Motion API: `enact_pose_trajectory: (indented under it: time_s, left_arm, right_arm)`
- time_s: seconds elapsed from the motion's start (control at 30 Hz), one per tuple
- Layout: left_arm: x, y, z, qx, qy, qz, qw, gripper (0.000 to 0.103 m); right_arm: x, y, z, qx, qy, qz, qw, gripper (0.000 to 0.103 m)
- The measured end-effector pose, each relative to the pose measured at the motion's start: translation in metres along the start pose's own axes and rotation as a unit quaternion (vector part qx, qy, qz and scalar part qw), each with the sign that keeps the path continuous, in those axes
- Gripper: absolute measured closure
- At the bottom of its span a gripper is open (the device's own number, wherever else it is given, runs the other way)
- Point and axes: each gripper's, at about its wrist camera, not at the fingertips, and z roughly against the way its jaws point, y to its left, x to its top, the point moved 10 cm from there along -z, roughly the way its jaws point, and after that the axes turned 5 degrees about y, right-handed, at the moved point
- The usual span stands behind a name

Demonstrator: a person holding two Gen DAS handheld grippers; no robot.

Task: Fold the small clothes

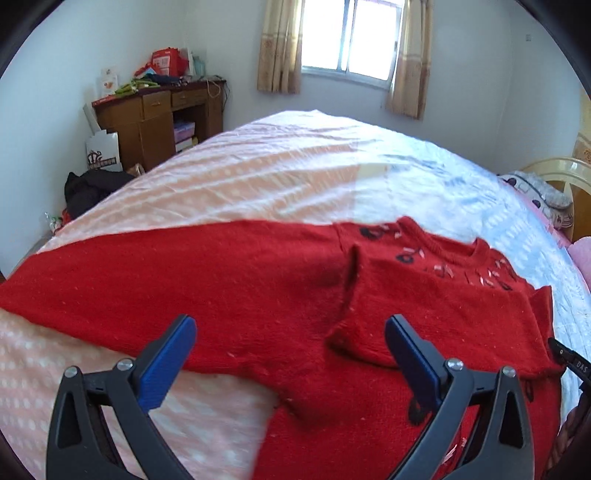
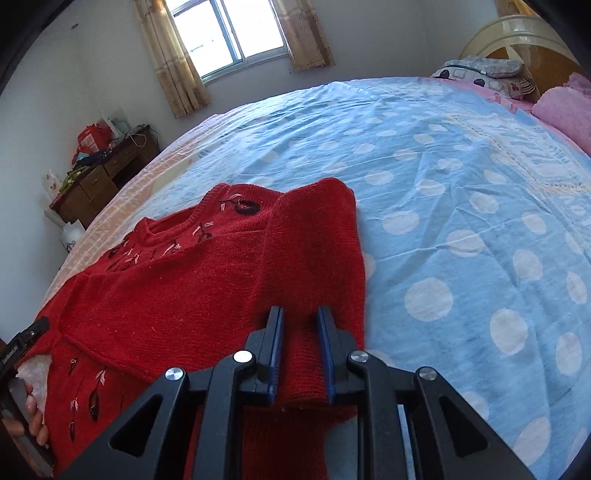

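A red knit sweater [image 1: 258,288] with dark and pink embroidery at the neckline lies flat on the bed. One sleeve [image 1: 92,280] stretches out to the left in the left wrist view. My left gripper [image 1: 290,321] hovers wide open over the sweater's lower part, gripping nothing. The same sweater [image 2: 177,280] fills the left of the right wrist view. There a sleeve [image 2: 314,240] runs down from the shoulder into my right gripper [image 2: 300,314], which is shut on its ribbed cuff [image 2: 303,373]. A hand [image 2: 35,417] holds the left gripper at that view's left edge.
The bed sheet is peach with white dots [image 1: 240,177] on the left and blue with white dots [image 2: 461,221] on the right. Pillows [image 2: 480,70] and a headboard [image 2: 517,33] lie to the right. A cluttered wooden desk [image 1: 159,114] stands by the far wall.
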Motion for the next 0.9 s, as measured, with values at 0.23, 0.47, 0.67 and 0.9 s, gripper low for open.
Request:
enact_pose_trajectory:
  time_s: [0.23,0.47,0.67,0.9]
  left_arm:
    - [0.005,-0.036,-0.038,-0.039,0.040,-0.033,0.9979,0.014]
    - [-0.001,-0.054,-0.050,-0.049,0.057,-0.064,0.9951,0.079]
    - [0.008,-0.042,-0.034,-0.070,0.018,-0.030,0.9970,0.087]
    - [0.013,-0.022,-0.030,-0.043,-0.006,0.003,0.9991,0.087]
  right_arm:
    - [-0.001,0.001,0.003,0.003,-0.003,-0.003,1.000,0.084]
    - [-0.002,0.001,0.004,0.000,-0.008,-0.002,1.000,0.083]
    - [0.002,0.000,0.028,-0.009,-0.067,-0.003,0.998,0.084]
    - [0.006,0.000,0.037,-0.014,-0.091,-0.001,0.996,0.084]
